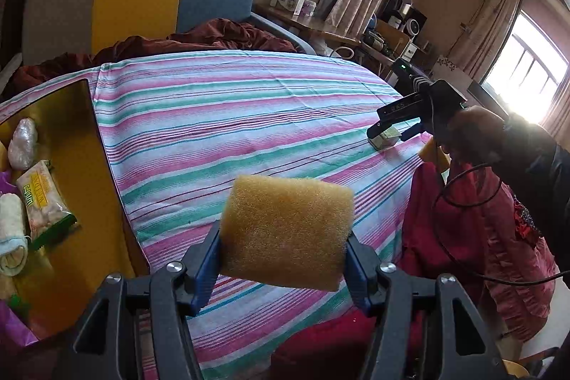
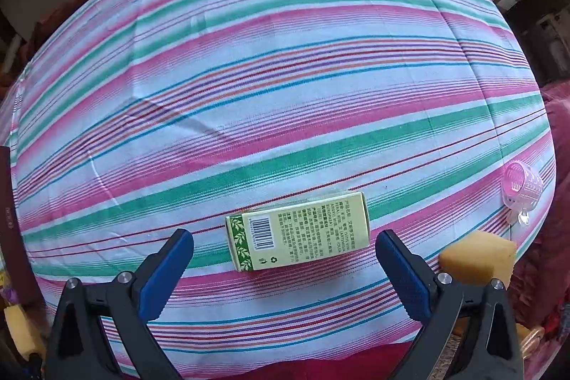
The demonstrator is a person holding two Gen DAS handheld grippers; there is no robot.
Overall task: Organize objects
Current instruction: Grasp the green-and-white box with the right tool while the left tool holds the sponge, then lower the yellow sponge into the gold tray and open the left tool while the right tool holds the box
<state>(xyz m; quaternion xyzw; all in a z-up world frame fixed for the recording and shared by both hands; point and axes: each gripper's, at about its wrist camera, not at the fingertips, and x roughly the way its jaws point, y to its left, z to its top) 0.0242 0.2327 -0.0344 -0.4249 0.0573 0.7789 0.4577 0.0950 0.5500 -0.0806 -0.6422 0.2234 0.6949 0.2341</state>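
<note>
Left hand-held gripper (image 1: 285, 259) clamps sponge (image 1: 286, 232). Right hand-held gripper (image 2: 285, 259) spread wide over box (image 2: 298, 237): barcode, recycling mark, tiny illegible print.

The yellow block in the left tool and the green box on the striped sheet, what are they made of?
Yellow block: likely open-cell foam sponge, with a matte, pitted surface. Green box: apparently thin printed cardboard with crisp folded edges, a barcode and a slight sheen.
</note>
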